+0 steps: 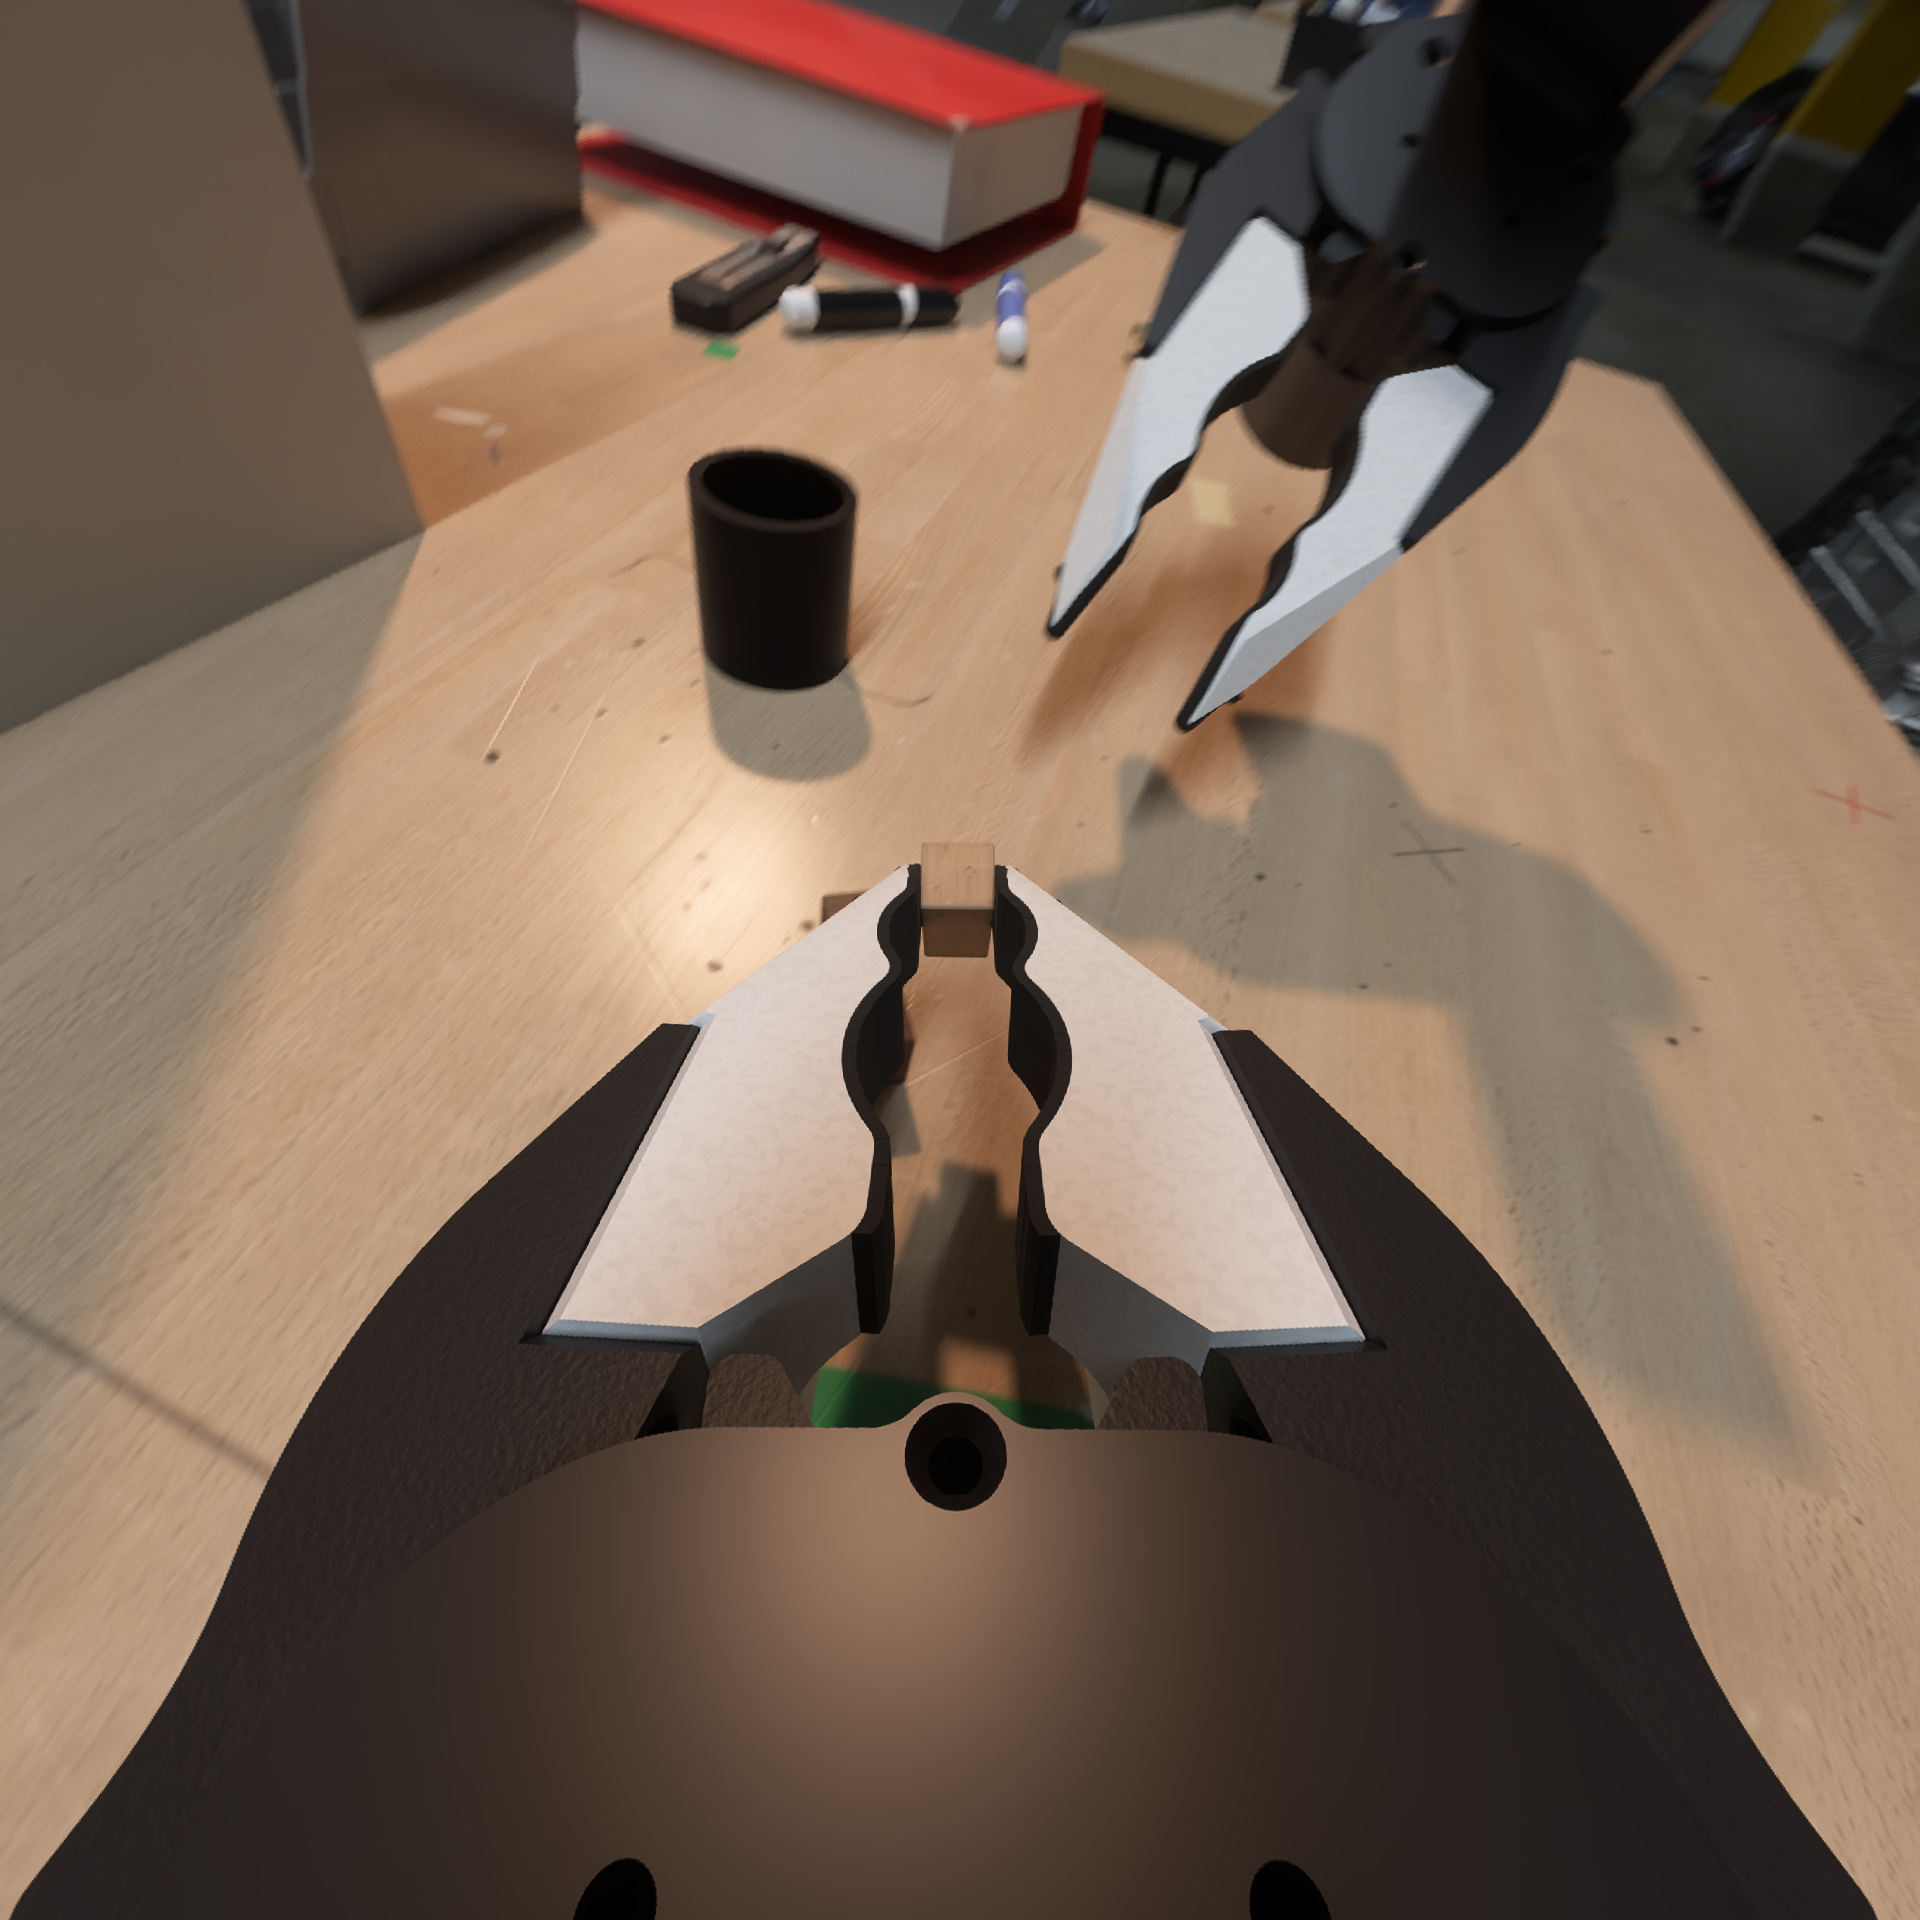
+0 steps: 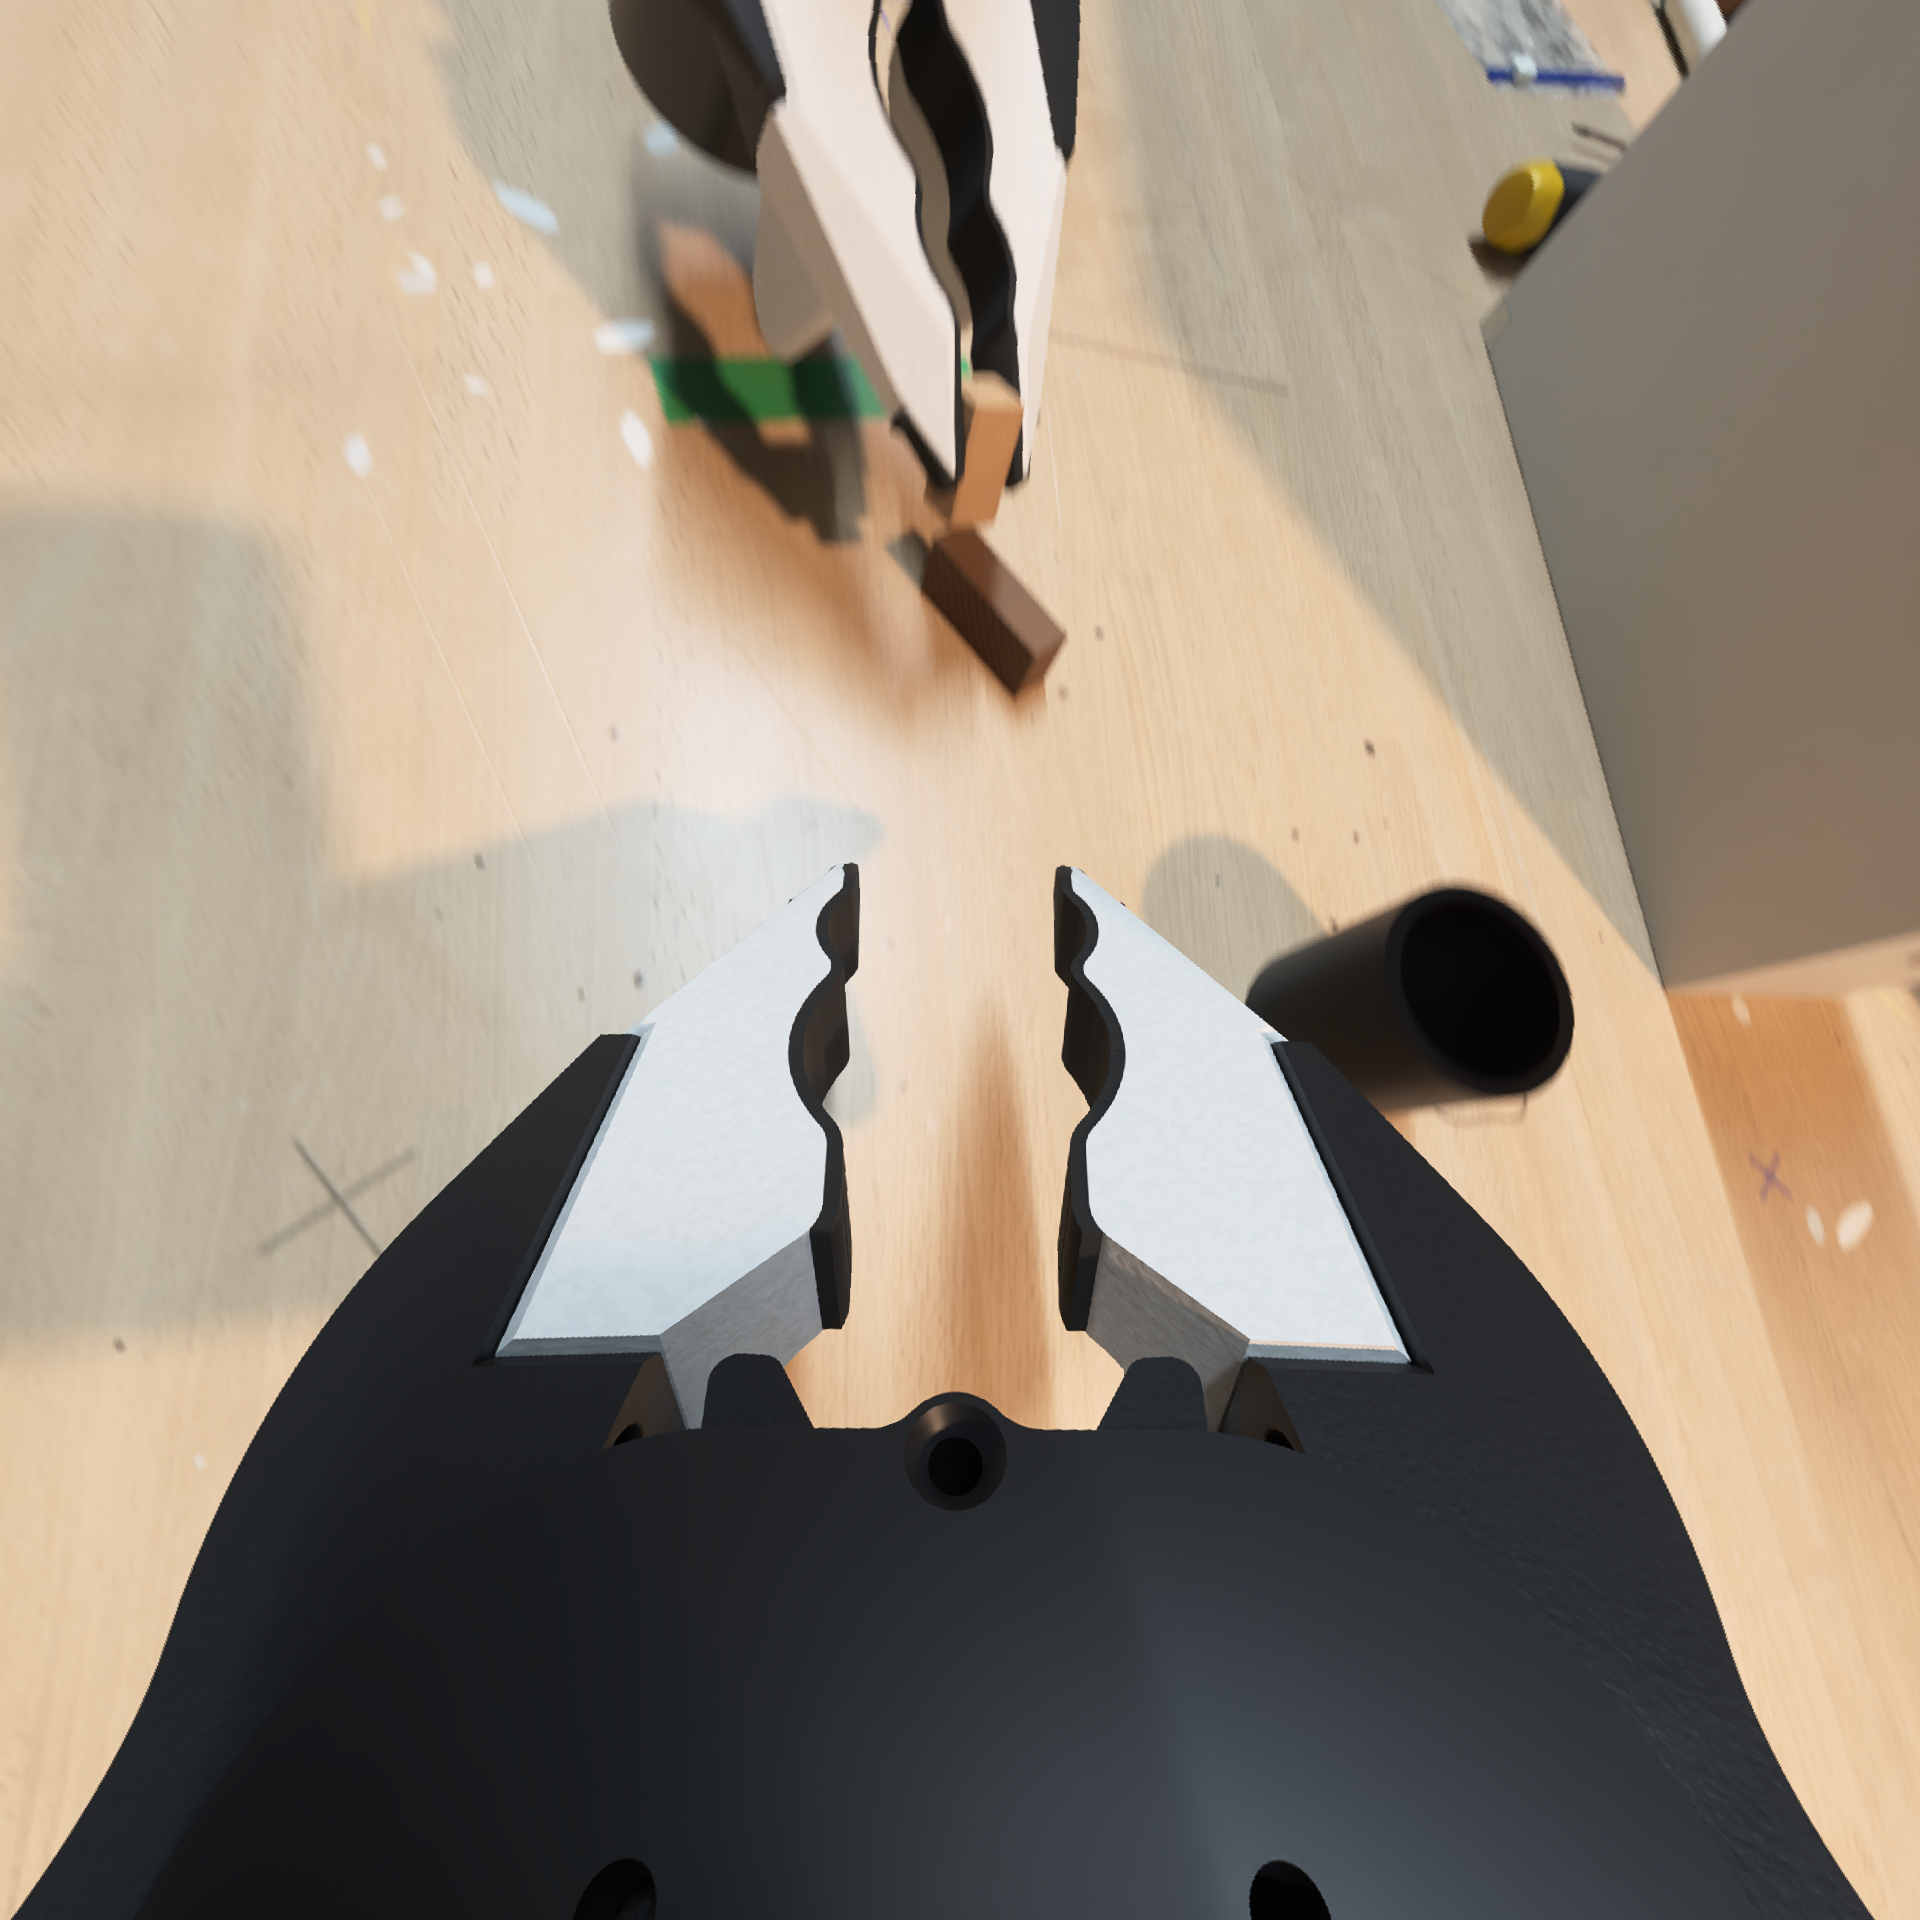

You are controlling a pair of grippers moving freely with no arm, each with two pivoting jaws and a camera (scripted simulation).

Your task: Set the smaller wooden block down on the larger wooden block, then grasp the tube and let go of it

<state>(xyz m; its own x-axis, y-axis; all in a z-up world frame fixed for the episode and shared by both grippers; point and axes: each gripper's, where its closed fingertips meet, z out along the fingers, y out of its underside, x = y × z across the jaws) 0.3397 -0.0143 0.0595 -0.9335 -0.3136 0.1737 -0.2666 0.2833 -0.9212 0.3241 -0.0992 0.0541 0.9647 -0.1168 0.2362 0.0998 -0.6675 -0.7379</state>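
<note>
My left gripper is shut on the smaller wooden block, a pale cube held at the fingertips just above the table. In the right wrist view the gripper holds that block a little above one end of the larger, dark brown block, which lies flat on the table. Only a corner of the larger block shows beside my left finger. The black tube stands upright farther off. My right gripper is open and empty, with the tube to its right; it also shows hovering in the left wrist view.
A red book, markers and a black case lie at the far end. A cardboard box stands on the left. Green tape and a light brown wooden piece lie behind my left gripper.
</note>
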